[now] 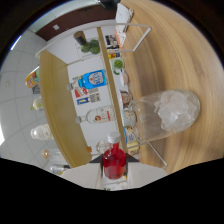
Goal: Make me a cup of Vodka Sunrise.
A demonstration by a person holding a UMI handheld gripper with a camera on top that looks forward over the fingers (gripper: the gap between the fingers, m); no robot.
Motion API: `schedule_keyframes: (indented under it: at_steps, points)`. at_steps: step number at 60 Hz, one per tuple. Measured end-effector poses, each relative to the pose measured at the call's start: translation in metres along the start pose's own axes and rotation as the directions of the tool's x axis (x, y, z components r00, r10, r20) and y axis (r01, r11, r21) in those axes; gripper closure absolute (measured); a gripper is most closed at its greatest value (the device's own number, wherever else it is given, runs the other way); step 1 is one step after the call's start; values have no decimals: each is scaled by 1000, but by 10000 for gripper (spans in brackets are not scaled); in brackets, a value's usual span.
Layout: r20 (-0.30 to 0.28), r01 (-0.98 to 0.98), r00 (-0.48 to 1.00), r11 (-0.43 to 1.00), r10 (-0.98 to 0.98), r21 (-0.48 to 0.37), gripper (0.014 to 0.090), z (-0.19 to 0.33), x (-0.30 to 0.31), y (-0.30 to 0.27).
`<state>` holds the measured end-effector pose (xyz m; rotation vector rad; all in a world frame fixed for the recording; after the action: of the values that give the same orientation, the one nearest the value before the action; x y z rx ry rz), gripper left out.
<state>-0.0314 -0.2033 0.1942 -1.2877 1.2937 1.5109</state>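
A small bottle of red liquid [114, 165] with a pale cap stands between my gripper's [114, 159] dark fingertips [98, 159], which press on it from both sides. The whole scene appears turned sideways around the bottle, so the bottle is tilted with the gripper. Just beyond and to the side of the bottle's cap is a clear glass [167, 116] holding a heap of ice cubes [175, 110], resting on the wooden tabletop [175, 55]. The lower part of the fingers is hidden in darkness.
Beyond the fingers a white shelf unit with wooden sides [57, 110] holds several bottles, among them a blue-labelled one [92, 79] and a clear one with a red label [97, 116]. A clear acrylic stand [135, 35] sits on the tabletop near the glass.
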Motion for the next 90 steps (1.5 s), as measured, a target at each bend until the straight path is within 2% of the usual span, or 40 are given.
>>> schedule_keyframes:
  at_steps: [10,21,27,33,37,42,51,60,66,75,90]
  points:
    - [73,-228,971,974,226,11,709,-2,-12,-9]
    - [61,-220,974,975,219,14,705,-6,-11,-10]
    - [25,-73,997,997,72,24,707,-5,-13,-5]
    - [-30,229,973,973,-229,2,705,-5,-19,7]
    - [-51,453,890,891,-453,-19,704,-4,-24,18]
    - [-81,706,703,707,-707,-42,706,-3,-27,32]
    - [-124,935,335,346,-934,-80,705,5,-10,52]
    - [-115,983,64,82,-991,-164,707,17,37,70]
    - [-97,974,-64,-42,-993,-222,706,24,73,75]
    - [-69,940,-176,-146,-982,-308,705,33,123,81]
    - [-44,886,-251,-211,-967,-413,705,36,175,88]
